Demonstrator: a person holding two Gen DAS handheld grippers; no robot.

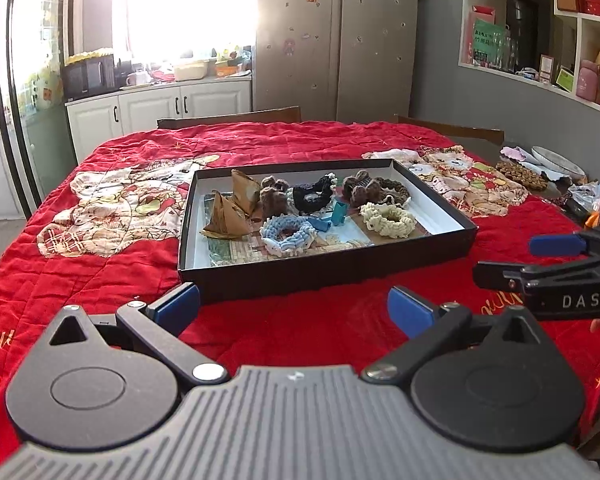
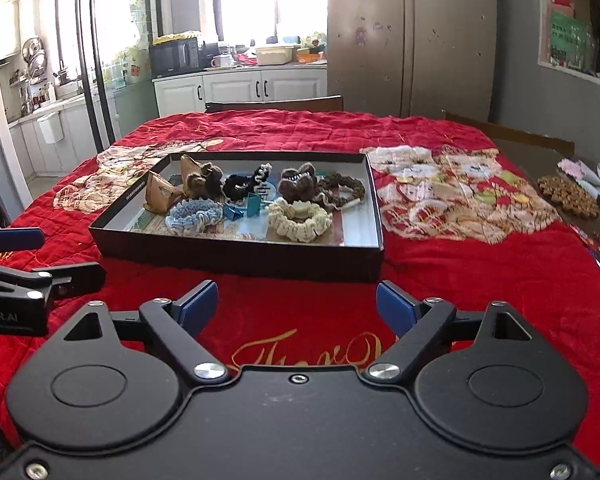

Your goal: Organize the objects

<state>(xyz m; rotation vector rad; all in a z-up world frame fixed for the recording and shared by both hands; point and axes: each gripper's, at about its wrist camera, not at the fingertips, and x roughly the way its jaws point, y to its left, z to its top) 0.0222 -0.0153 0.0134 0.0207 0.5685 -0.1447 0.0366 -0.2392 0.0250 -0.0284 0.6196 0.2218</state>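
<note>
Right gripper (image 2: 297, 306) and left gripper (image 1: 293, 307), both spread and empty, tilt down toward the shallow black cardboard tray (image 2: 236, 254) lying lengthwise across the red quilt (image 2: 480, 264).

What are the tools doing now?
Left tool open, empty. Right tool open, empty. Shallow black cardboard box of crocheted scrunchies untouched on red quilt. Nothing in the way.

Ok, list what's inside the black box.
Inside the black box: crocheted scrunchies in light blue, cream, black and brown, two folded paper wedges, teal clips. They hide most of the patterned floor.
</note>
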